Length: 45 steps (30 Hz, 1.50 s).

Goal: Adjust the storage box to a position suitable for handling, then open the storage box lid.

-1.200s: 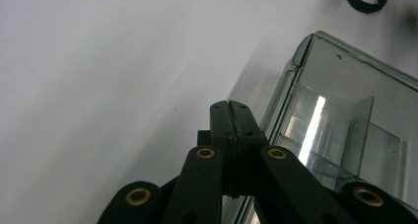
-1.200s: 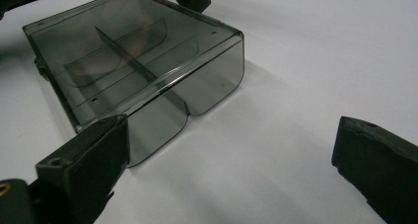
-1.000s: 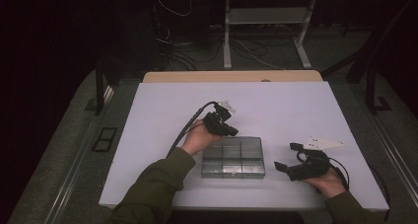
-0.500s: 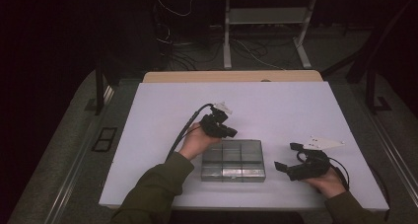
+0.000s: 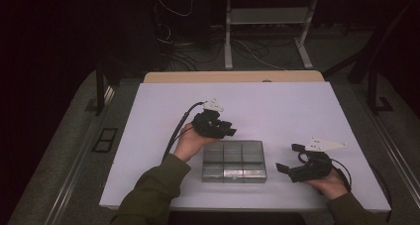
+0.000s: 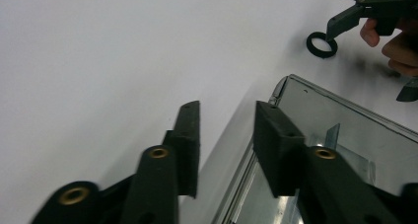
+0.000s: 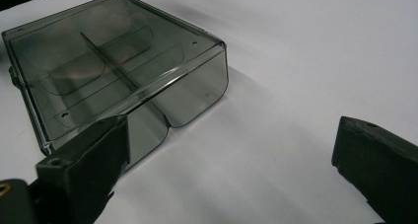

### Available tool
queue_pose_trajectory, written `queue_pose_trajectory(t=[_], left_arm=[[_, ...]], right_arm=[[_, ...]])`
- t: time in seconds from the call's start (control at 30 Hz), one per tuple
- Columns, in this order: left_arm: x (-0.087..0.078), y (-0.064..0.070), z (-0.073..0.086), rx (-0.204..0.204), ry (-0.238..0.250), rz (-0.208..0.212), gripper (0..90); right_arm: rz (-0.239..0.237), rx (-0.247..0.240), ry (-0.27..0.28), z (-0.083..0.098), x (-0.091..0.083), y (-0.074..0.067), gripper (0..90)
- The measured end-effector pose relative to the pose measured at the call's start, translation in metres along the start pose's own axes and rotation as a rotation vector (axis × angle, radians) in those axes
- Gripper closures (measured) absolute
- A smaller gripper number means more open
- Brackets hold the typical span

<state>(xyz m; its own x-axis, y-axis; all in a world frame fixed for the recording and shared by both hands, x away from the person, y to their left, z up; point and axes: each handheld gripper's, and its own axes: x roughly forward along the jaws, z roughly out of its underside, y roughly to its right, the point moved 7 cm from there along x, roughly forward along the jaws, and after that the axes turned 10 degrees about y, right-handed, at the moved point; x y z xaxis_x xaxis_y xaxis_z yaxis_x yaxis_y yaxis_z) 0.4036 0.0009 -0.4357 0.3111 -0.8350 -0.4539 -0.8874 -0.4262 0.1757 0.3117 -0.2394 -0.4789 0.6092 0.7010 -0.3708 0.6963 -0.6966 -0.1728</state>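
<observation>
Clear plastic box (image 5: 234,160) with inner dividers sits lid-closed on the white tabletop (image 5: 277,106), near the person's edge, roughly mid-width, between the two grippers.

Left gripper (image 5: 224,129): hovers at the box's far-left corner, held in the left hand (image 5: 188,141), cable running off toward the left. Fingers have just been opening; they now stand apart with a moderate gap. In the left gripper view the gap (image 6: 226,145) shows bare tabletop and the box's edge; one finger (image 6: 276,150) is over the box's lid corner, the other (image 6: 187,145) is over the tabletop outside the box. Nothing clamped. Can't tell whether the finger over the lid touches it.

Right gripper (image 5: 289,158): rests low near the tabletop to the right of the box, held in the right hand (image 5: 329,183), fingers pointing left toward the box. Fingers wide apart, nothing between them. In the right gripper view (image 7: 231,174) the box (image 7: 118,71) lies ahead and to the left, with bare tabletop in the gap; the near finger (image 7: 93,160) overlaps the box's corner in the picture, contact not clear.

Small black ring (image 6: 321,44) lies flat on the tabletop beyond the box in the left gripper view, just at the tip of one of the right gripper's fingers (image 6: 345,21). Apart from the box.

Grey floor (image 5: 64,175) around the table, cables and a metal stand at the back.
</observation>
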Motion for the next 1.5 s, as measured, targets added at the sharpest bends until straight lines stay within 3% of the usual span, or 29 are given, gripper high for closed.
queue_pose_trajectory(t=[0.2,0.53,1.07,1.37,1.5], left_arm=[[-0.013,0.004,-0.001,0.023,0.057,0.001,42.5],[-0.035,0.01,0.007,0.035,0.126,-0.016,29.3],[-0.076,0.012,0.029,0.025,0.203,-0.066,22.6],[-0.095,0.009,0.055,-0.009,0.223,-0.103,17.3],[-0.103,0.01,0.067,-0.003,0.22,-0.124,15.3]], right_arm=[[0.001,0.0,0.003,0.0,0.0,0.001,1.1],[0.004,-0.001,0.002,0.0,0.0,0.002,1.1],[-0.005,-0.012,-0.006,0.001,0.001,0.001,1.1],[-0.001,-0.007,-0.007,0.001,0.001,0.001,1.1],[-0.006,-0.008,-0.015,0.001,0.0,0.001,1.2]])
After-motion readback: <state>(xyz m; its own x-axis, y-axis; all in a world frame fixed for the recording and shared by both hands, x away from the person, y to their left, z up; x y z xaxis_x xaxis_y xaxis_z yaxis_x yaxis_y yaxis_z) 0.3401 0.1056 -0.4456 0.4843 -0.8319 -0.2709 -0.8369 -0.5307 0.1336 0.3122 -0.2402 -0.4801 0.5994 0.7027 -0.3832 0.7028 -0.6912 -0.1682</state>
